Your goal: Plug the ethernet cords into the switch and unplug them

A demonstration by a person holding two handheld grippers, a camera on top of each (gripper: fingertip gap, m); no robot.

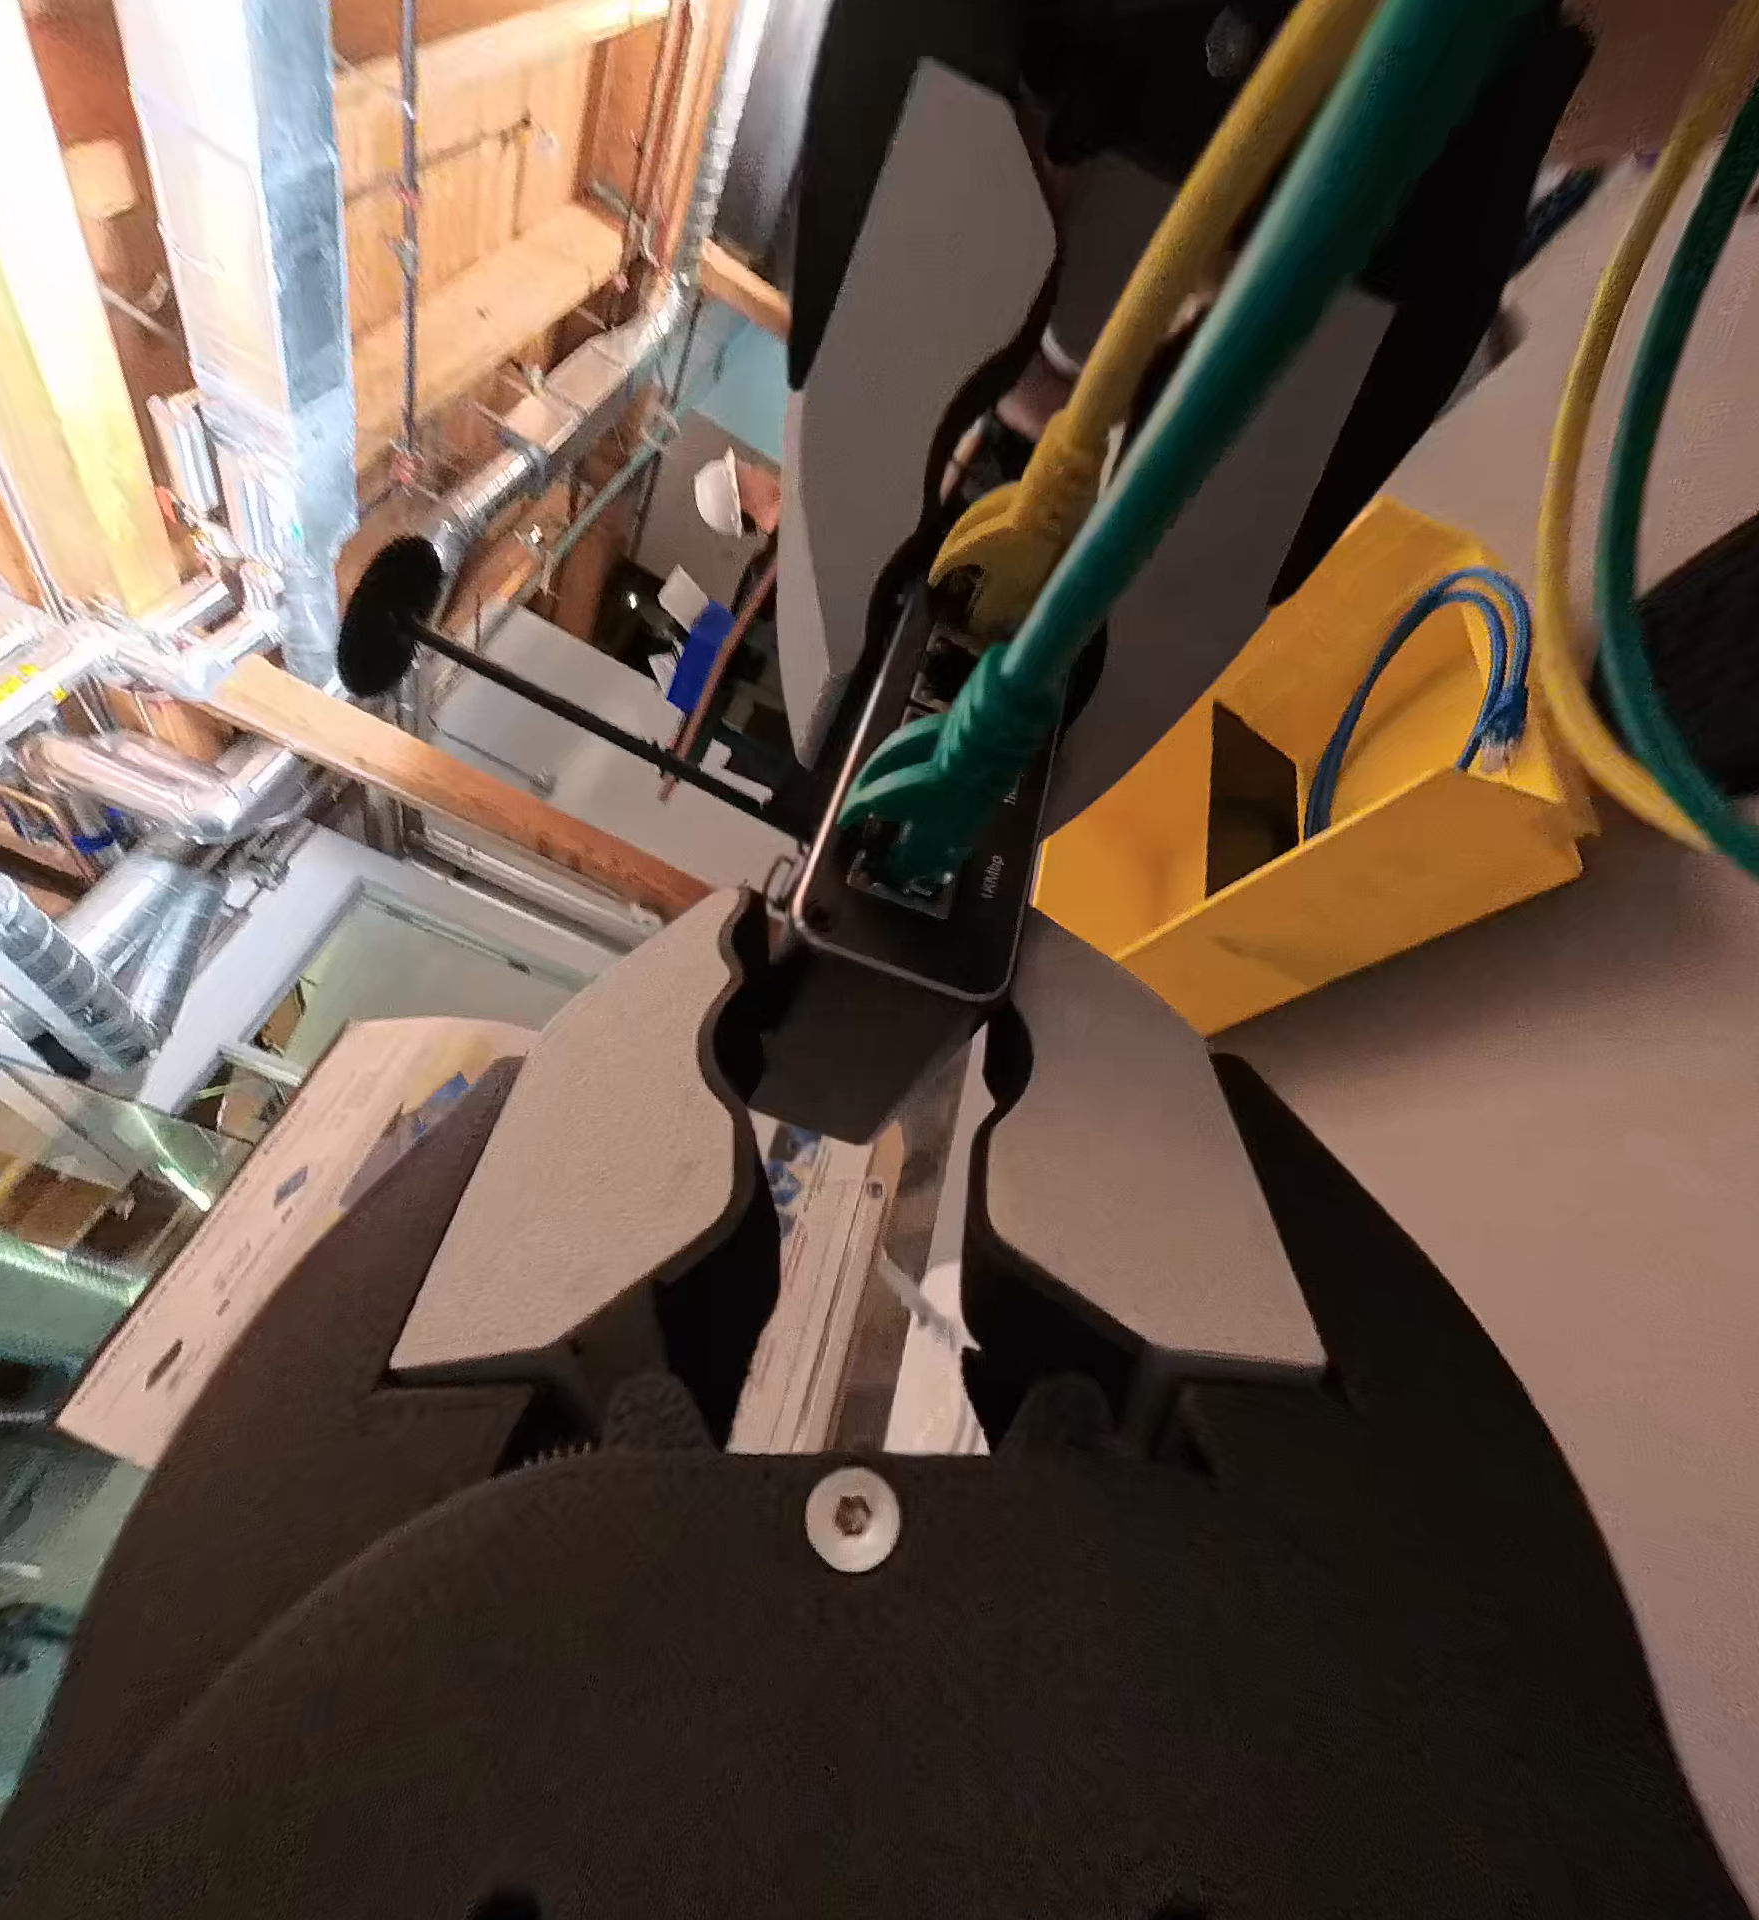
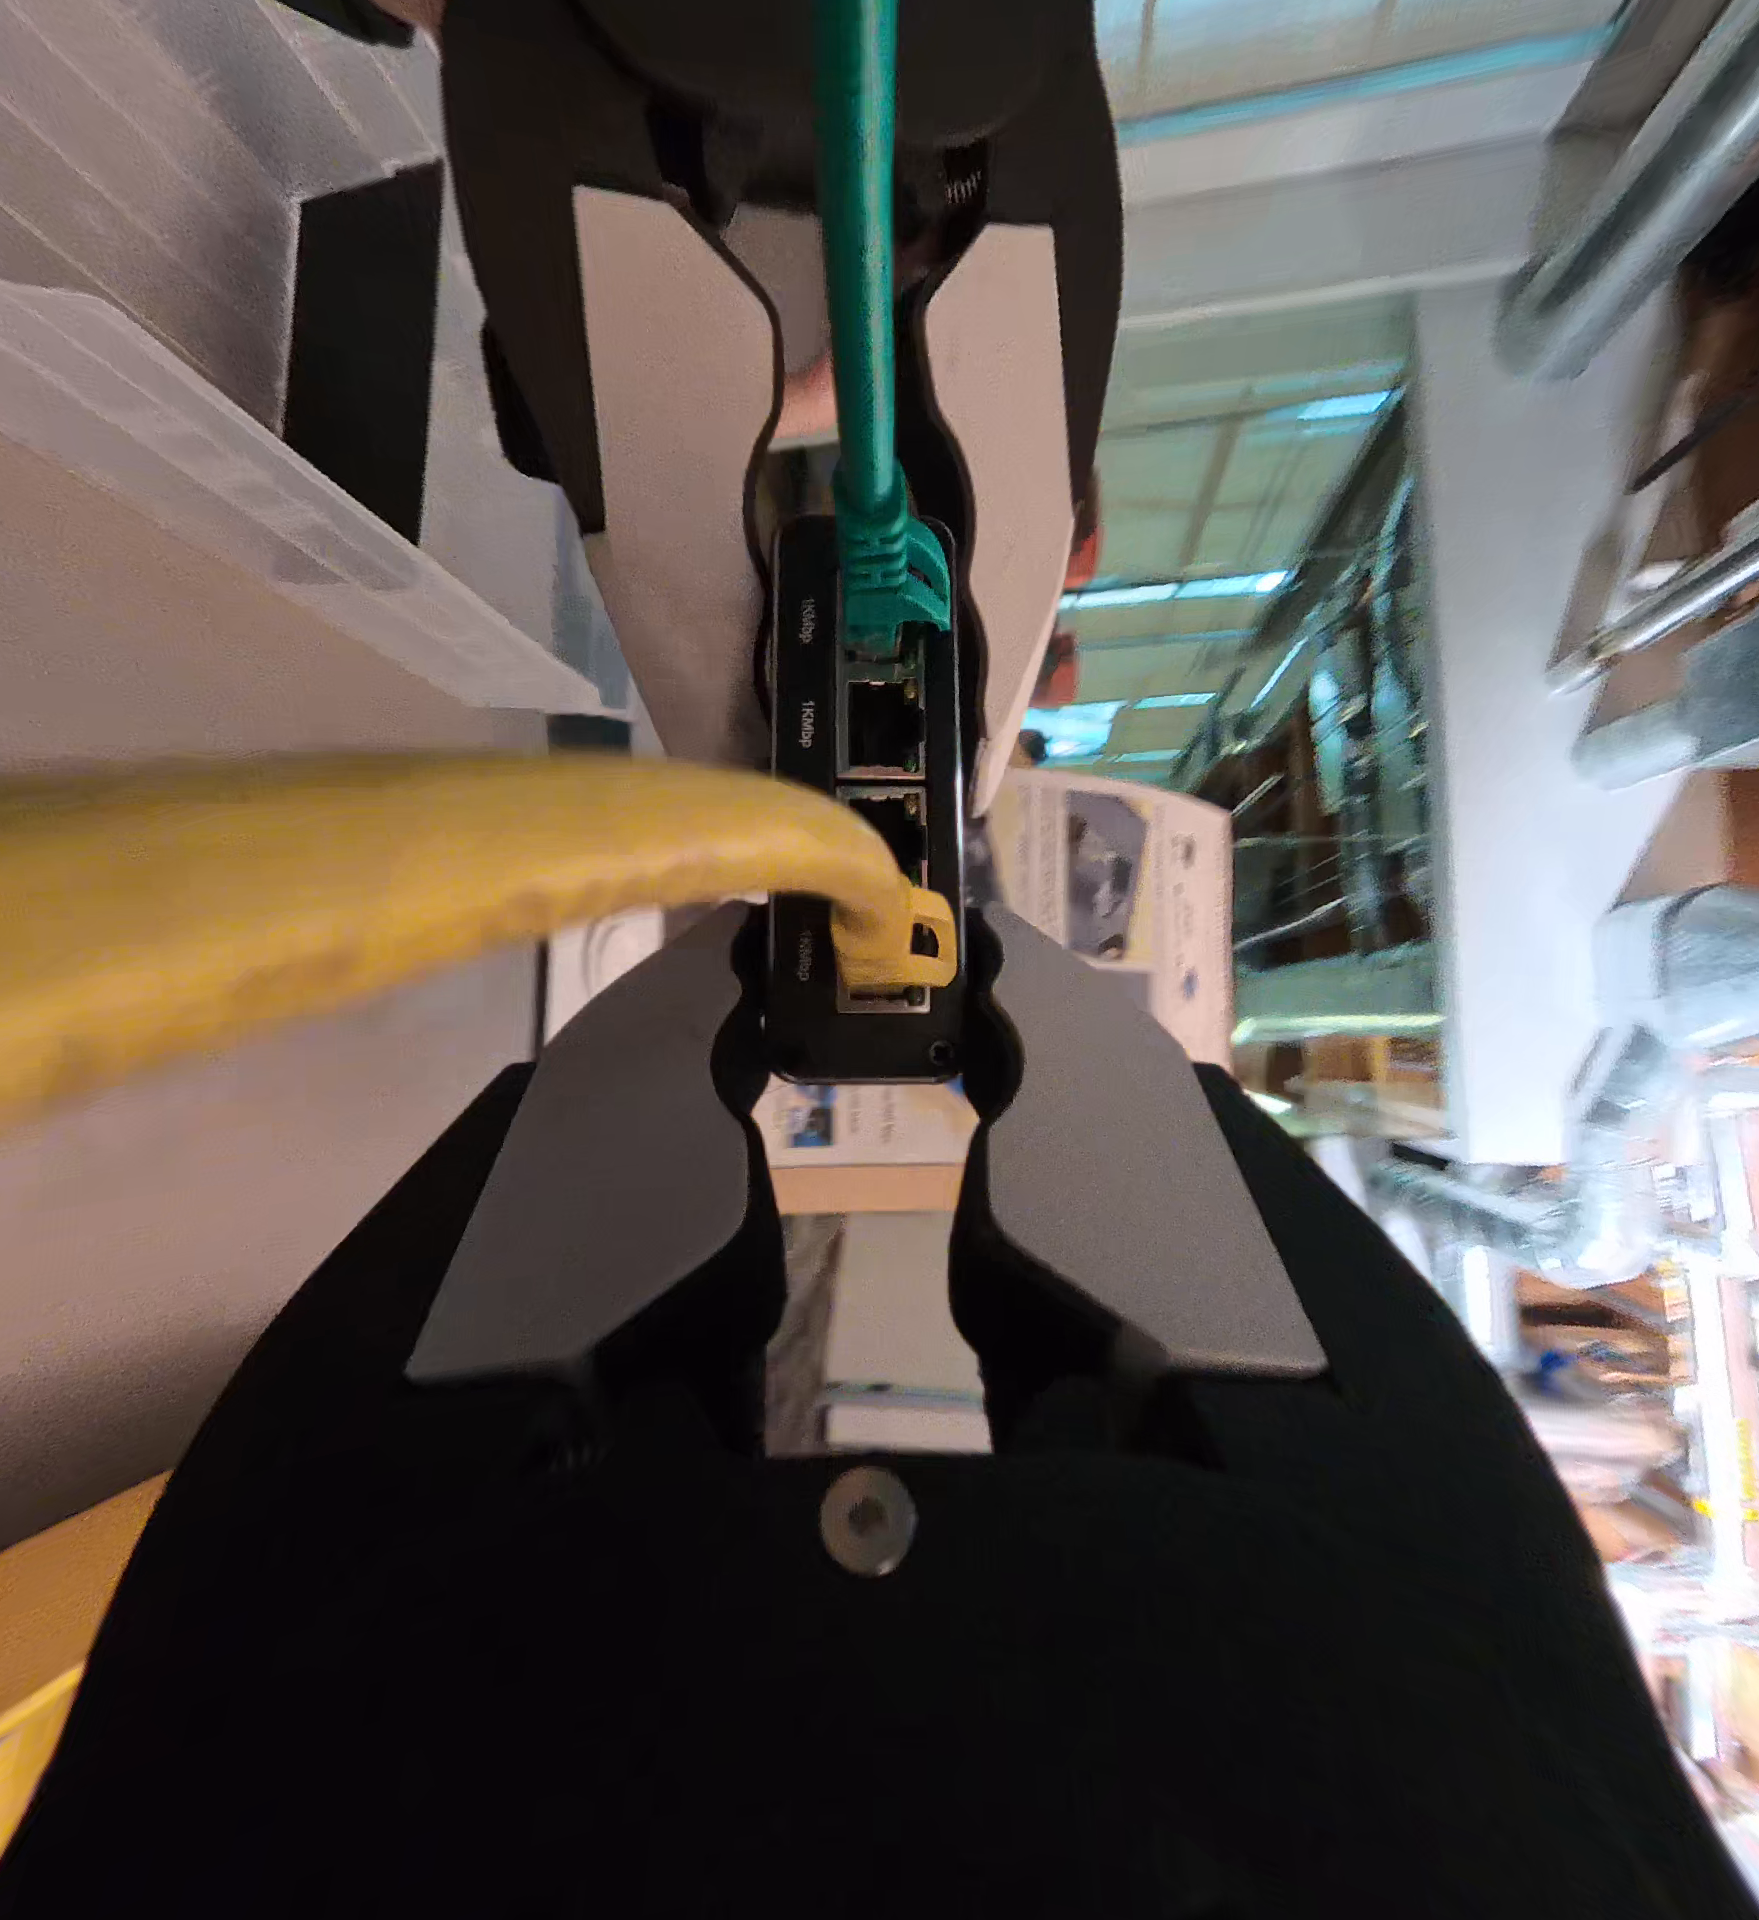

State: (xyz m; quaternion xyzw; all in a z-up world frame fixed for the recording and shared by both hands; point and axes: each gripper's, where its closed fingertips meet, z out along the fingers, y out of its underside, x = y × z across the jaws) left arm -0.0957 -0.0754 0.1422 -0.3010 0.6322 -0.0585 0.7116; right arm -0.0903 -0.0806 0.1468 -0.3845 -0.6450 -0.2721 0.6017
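Note:
A black switch (image 1: 859, 1049) is held in the air between both grippers, one at each end. My left gripper (image 1: 885, 966) is shut on the end with the green cord (image 1: 958, 727) plugged in. My right gripper (image 2: 867, 1029) is shut on the other end, where the yellow cord (image 2: 885, 935) is plugged in. The right wrist view shows the switch (image 2: 802, 727) face on, with the green cord (image 2: 870, 561) in the far port and two empty ports (image 2: 880, 727) between the plugs. The yellow cord (image 1: 1020, 520) also shows in the left wrist view, at the far end.
A yellow bin (image 1: 1374, 883) with a coiled blue cable (image 1: 1426, 675) stands on the grey table (image 1: 1477, 1299) beside the switch. The yellow and green cords loop over the table at the right. Clear plastic bins (image 2: 179, 416) and a cardboard box (image 1: 335, 1195) stand nearby. The grippers are tip to tip, or close to it.

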